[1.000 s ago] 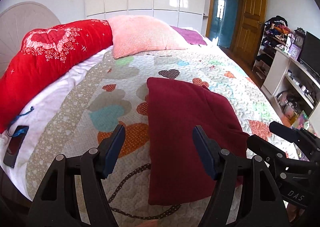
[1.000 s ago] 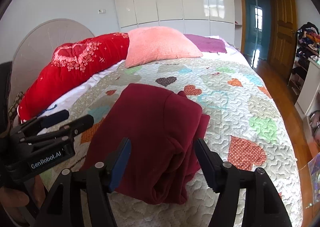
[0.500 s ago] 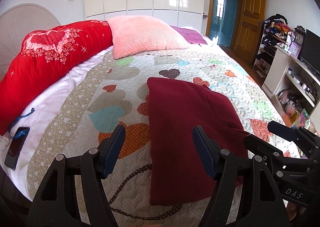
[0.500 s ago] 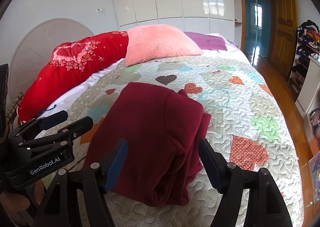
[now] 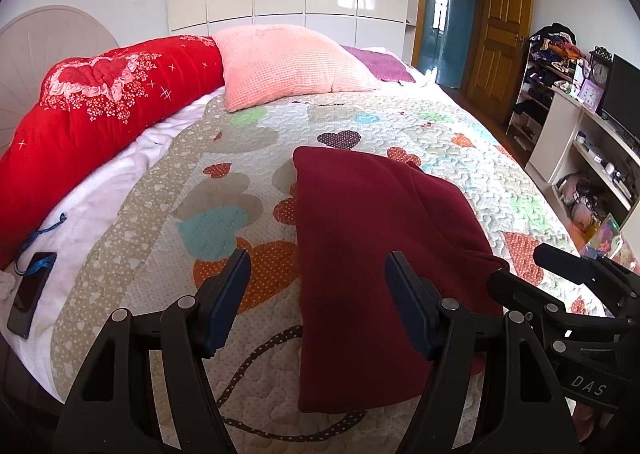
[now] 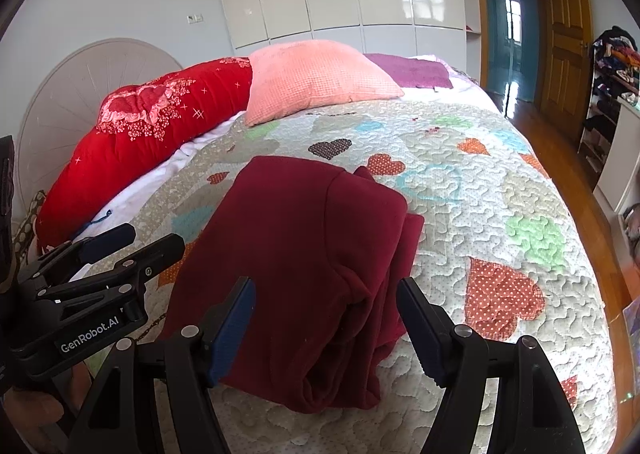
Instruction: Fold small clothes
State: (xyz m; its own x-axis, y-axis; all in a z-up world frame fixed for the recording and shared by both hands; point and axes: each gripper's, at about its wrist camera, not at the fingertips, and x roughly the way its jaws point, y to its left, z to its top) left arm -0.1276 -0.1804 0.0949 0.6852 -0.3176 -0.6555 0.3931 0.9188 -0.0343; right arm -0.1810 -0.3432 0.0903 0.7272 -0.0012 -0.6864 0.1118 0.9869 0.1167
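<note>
On the quilt [image 5: 460,142], below the pink pillow [image 5: 288,66], lay a dark red garment [image 5: 372,254], folded. Left gripper [image 5: 318,294] hovered spread over its near left edge, empty. Right gripper [image 6: 326,318] hovered spread above its bunched near corner, empty.

Dark red garment [image 5: 372,254] on a quilt [image 5: 460,142] with multicoloured polka-dot hearts

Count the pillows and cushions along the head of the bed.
2: a long red cushion with a flower pattern on the left by the headboard, and a pink pillow beside it, overlapping its end. The flat purple cloth behind may cover another.
</note>
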